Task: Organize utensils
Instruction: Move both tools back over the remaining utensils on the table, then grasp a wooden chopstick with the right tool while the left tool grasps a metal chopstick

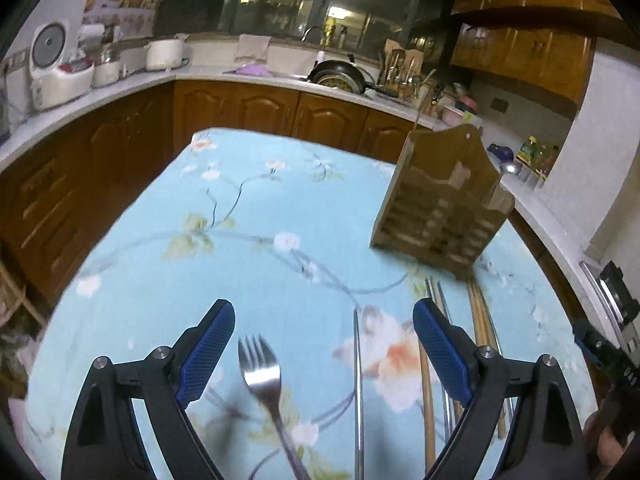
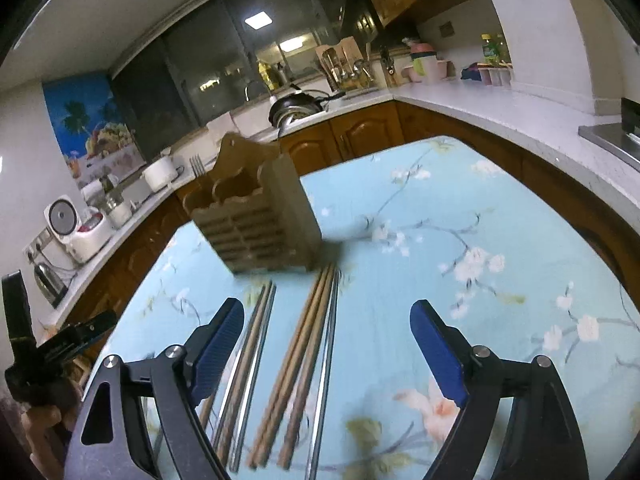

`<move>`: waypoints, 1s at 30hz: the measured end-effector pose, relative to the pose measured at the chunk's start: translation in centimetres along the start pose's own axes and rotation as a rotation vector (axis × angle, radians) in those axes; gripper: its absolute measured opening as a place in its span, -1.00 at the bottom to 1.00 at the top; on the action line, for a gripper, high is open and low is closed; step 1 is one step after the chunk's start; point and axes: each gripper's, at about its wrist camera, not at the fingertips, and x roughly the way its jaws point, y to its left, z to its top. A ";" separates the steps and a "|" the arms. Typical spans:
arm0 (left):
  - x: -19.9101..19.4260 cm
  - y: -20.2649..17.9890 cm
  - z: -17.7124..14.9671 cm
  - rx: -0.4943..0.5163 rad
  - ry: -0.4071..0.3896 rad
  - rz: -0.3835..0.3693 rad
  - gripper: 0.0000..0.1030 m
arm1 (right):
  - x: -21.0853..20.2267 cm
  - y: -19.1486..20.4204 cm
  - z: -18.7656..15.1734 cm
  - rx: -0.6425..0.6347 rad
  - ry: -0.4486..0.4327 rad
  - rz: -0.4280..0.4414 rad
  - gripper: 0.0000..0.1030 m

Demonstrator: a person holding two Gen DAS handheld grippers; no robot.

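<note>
A wooden utensil holder point(image 1: 440, 204) stands on the blue floral tablecloth point(image 1: 248, 208), to the right in the left wrist view. It also shows in the right wrist view point(image 2: 256, 220), with fork tines point(image 2: 196, 165) sticking up behind it. A steel fork point(image 1: 262, 376) lies between the open fingers of my left gripper point(image 1: 324, 316). A metal chopstick point(image 1: 357, 380) lies beside it. Wooden chopsticks point(image 2: 296, 360) and metal chopsticks point(image 2: 326, 360) lie in front of the holder, between the open fingers of my right gripper point(image 2: 328, 316). Both grippers are empty.
Brown kitchen cabinets and a white counter point(image 1: 132, 84) wrap around the table. On the counter stand a rice cooker point(image 1: 60, 68), a white pot point(image 1: 164, 54), pans in the sink point(image 1: 340, 76) and a knife rack point(image 1: 400, 68). The other gripper shows at the left edge point(image 2: 52, 344).
</note>
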 end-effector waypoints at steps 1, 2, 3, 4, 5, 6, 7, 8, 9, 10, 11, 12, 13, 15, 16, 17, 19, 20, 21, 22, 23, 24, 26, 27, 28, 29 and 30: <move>-0.2 0.2 -0.5 -0.009 0.008 -0.005 0.77 | -0.1 0.2 -0.6 -0.001 0.008 -0.002 0.69; -0.2 0.4 -0.9 -0.010 0.014 -0.009 0.77 | -0.2 0.3 -1.1 0.000 0.017 0.000 0.69; -0.2 0.4 -1.3 -0.006 0.023 -0.008 0.77 | -0.2 0.4 -1.3 0.000 0.023 0.003 0.69; -0.3 0.5 -1.7 0.001 0.029 -0.002 0.77 | -0.2 0.6 -1.6 -0.003 0.029 0.005 0.69; -0.3 0.3 -1.8 0.008 0.034 0.003 0.77 | -0.2 0.7 -1.7 -0.007 0.034 0.005 0.69; -0.3 0.3 -1.9 0.015 0.038 0.008 0.77 | -0.2 0.9 -1.9 -0.011 0.038 0.005 0.69; -0.3 0.3 -1.9 0.017 0.040 0.009 0.77 | -0.1 1.1 -2.0 -0.016 0.041 0.007 0.69; -0.4 0.3 -1.9 0.018 0.043 0.008 0.77 | -0.1 1.3 -2.1 -0.022 0.044 0.007 0.69; -0.4 0.2 -1.9 0.019 0.048 0.007 0.77 | 0.0 1.4 -2.2 -0.026 0.046 0.006 0.68; -0.3 0.2 -1.8 0.020 0.051 0.008 0.77 | -0.1 1.6 -2.3 -0.029 0.047 0.006 0.69; -0.3 0.0 -1.8 0.023 0.054 0.011 0.76 | 0.0 1.7 -2.3 -0.031 0.049 0.006 0.68; -0.3 0.0 -1.7 0.027 0.055 0.013 0.77 | 0.1 1.8 -2.3 -0.032 0.052 0.007 0.68; -0.4 0.0 -1.7 0.031 0.058 0.013 0.77 | 0.1 1.9 -2.2 -0.034 0.054 0.006 0.68; -0.1 -0.2 -1.5 0.040 0.068 0.014 0.77 | 0.3 2.0 -2.3 -0.036 0.055 0.003 0.68; 0.1 -0.2 -1.5 0.043 0.073 0.019 0.77 | 0.4 2.0 -2.3 -0.036 0.058 0.002 0.68; 0.2 -0.2 -1.4 0.046 0.079 0.024 0.76 | 0.5 2.1 -2.3 -0.037 0.062 0.004 0.68; 0.4 -0.2 -1.3 0.050 0.091 0.028 0.75 | 0.9 2.2 -2.1 -0.038 0.070 0.007 0.68; 0.5 -0.2 -1.1 0.050 0.096 0.029 0.74 | 1.0 2.3 -2.0 -0.039 0.071 0.008 0.68; 0.7 -0.2 -1.0 0.052 0.101 0.032 0.74 | 1.3 2.4 -1.9 -0.043 0.073 0.010 0.67; 1.0 -0.3 -0.8 0.054 0.103 0.035 0.74 | 1.6 2.6 -1.8 -0.047 0.075 0.013 0.65; 1.2 -0.4 -0.7 0.056 0.106 0.037 0.74 | 1.8 2.7 -1.7 -0.052 0.076 0.012 0.55; 1.6 -0.6 -0.5 0.059 0.112 0.041 0.74 | 2.2 2.9 -1.5 -0.060 0.080 0.011 0.34; 2.1 -0.7 -0.2 0.069 0.126 0.045 0.71 | 3.2 3.2 -1.1 -0.071 0.101 0.016 0.07; 2.5 -0.9 -0.1 0.074 0.134 0.046 0.70 | 3.7 3.3 -1.0 -0.071 0.110 0.023 -0.05; 2.9 -1.0 0.1 0.080 0.146 0.046 0.63 | 4.3 3.4 -0.8 -0.072 0.121 0.031 -0.10; 3.2 -1.1 0.3 0.085 0.158 0.042 0.56 | 5.0 3.6 -0.6 -0.076 0.132 0.032 -0.18; 3.6 -1.2 0.4 0.090 0.171 0.035 0.53 | 5.6 3.7 -0.4 -0.081 0.140 0.030 -0.24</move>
